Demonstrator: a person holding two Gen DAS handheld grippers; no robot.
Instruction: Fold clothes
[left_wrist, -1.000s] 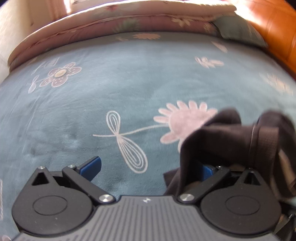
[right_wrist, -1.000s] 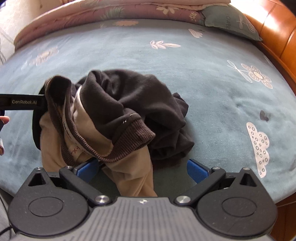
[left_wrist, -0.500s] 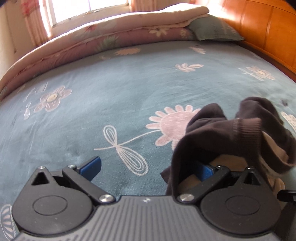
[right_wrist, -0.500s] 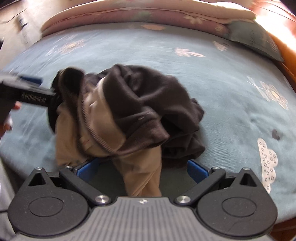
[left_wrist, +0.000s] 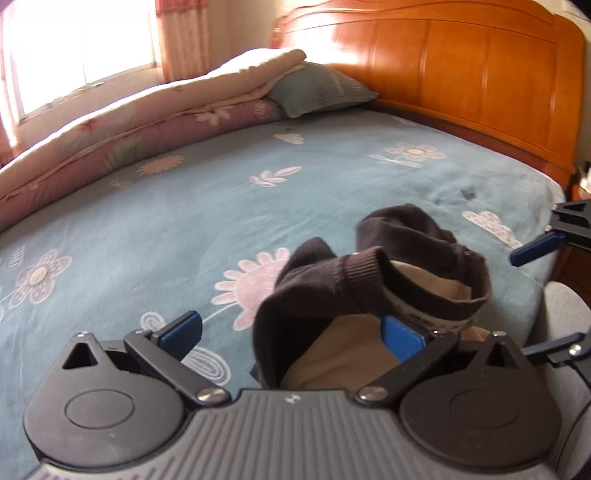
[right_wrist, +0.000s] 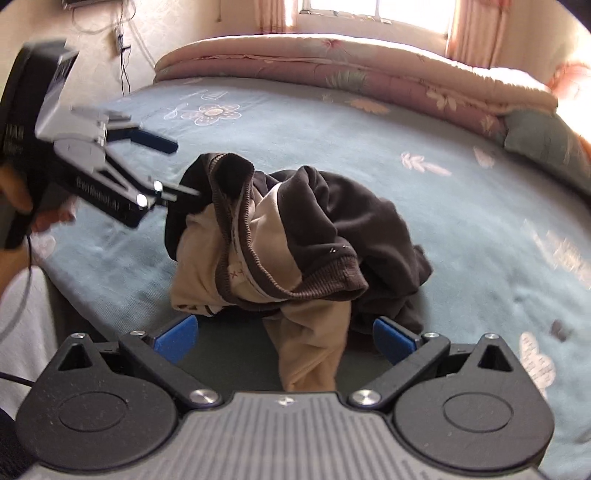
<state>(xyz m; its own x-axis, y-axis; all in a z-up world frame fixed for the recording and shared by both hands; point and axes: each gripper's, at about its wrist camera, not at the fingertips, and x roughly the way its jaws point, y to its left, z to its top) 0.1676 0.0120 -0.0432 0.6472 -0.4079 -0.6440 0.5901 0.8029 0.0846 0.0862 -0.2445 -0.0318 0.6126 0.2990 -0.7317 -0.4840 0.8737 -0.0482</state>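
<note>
A dark brown knit garment with a beige lining lies crumpled on the blue flowered bedsheet near the bed's edge. In the left wrist view its ribbed hem drapes over the right finger of my left gripper, which stands open. From the right wrist view, the left gripper has its lower finger hidden in the garment's folds. My right gripper is open too, with a beige flap hanging loose between its fingers. One blue finger of the right gripper shows at the far right.
A folded pink quilt runs along the far side of the bed, with a teal pillow beside it. The wooden headboard rises on the right. A hand holds the left gripper; the bed edge drops off below it.
Both cameras have tilted up and swung, and more of the room shows. The garment's hem has risen on the left gripper's right finger. Both grippers stay open.
</note>
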